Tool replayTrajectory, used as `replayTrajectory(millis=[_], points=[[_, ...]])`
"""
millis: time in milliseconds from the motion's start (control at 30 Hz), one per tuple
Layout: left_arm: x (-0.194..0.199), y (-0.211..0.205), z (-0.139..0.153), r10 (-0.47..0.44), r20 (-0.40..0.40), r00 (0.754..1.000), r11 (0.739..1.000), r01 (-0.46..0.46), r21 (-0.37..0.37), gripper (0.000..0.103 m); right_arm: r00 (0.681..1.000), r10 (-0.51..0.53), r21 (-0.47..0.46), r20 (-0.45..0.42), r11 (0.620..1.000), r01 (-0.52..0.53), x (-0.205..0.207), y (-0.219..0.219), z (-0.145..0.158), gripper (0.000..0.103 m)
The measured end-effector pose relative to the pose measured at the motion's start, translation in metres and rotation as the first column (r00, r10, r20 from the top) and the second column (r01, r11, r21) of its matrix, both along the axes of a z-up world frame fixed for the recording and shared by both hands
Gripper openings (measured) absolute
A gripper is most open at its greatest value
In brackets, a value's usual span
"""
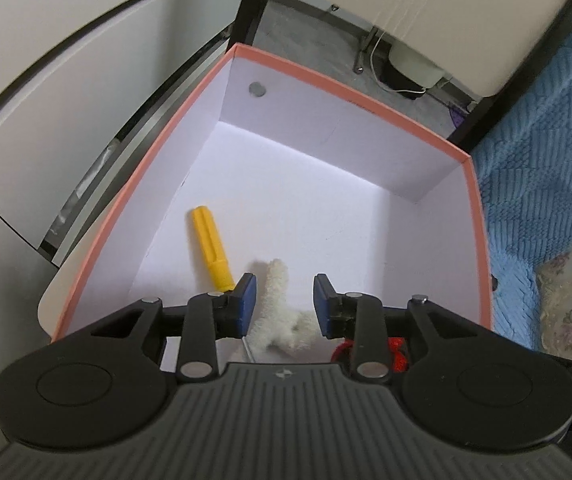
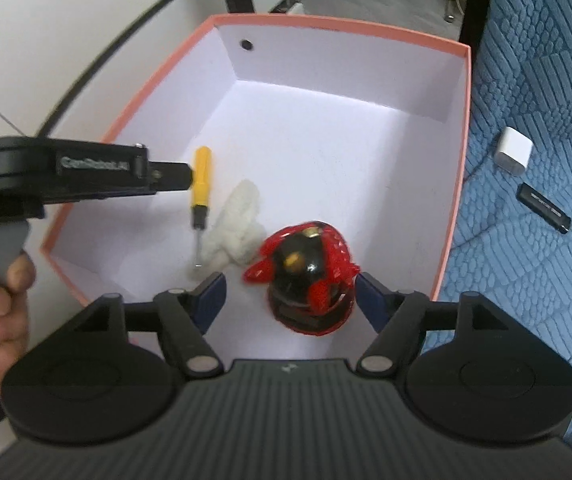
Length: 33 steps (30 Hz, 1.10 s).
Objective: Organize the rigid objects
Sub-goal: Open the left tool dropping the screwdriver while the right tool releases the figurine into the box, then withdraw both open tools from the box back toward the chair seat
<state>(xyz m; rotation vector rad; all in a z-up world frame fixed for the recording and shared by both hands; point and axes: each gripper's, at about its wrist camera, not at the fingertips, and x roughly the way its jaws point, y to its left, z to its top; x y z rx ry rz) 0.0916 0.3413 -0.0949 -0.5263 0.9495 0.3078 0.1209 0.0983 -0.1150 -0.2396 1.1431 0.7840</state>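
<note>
1. Left wrist first: we see the left gripper hanging over the pink-rimmed box, jaws spread wide, holding nothing. The white plush toy lies on the box floor right below the gap between the pads.
2. The yellow screwdriver lies flat just left of the plush, handle toward the far wall. We judge it light, stiff, with a ribbed handle; best grabbed across the handle, not the thin shaft.
3. A bit of red shows behind the right finger linkage; mostly hidden in this view.
4. Right wrist next: the right gripper is wide open and holds nothing, with the red-and-black helmet toy sitting on the box floor between its pads, touching neither as far as we can tell.
5. Helmet looks like hard glossy plastic, likely slippery with thin red fins that could snap; we'd clamp the rounded black shell low.
6. Outside the box on the blue blanket: a white charger and a black stick, well apart from the rim.
7. Obstruction: the box wall stands between them and the grippers, and the left tool reaches across the screwdriver.
</note>
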Motion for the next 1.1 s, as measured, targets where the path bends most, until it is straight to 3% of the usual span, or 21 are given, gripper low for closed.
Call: replayTrajectory(millis=[300,600,667,1100], points=[[-0.018,-0.024,0.036,-0.006,0.069,0.998,1.0,0.004,0.027,0.036,0.997,-0.006,0.049,0.083,0.999,0.002,-0.017,-0.018,0.034,0.073],[-0.042,-0.053,0.073,-0.004,0.137,0.991,0.999,-0.003,0.052,0.044,0.985,-0.029,0.081,0.17,0.997,0.015,-0.033,-0.047,0.062,0.076],[-0.047,-0.06,0.08,-0.005,0.147,0.989,0.998,-0.004,0.061,0.047,0.983,-0.045,0.098,0.175,0.995,0.029,-0.034,-0.057,0.067,0.087],[-0.08,-0.126,0.112,-0.055,0.214,0.975,0.995,0.037,0.089,0.056,0.966,-0.131,0.156,0.222,0.983,0.098,-0.055,-0.129,0.085,0.087]])
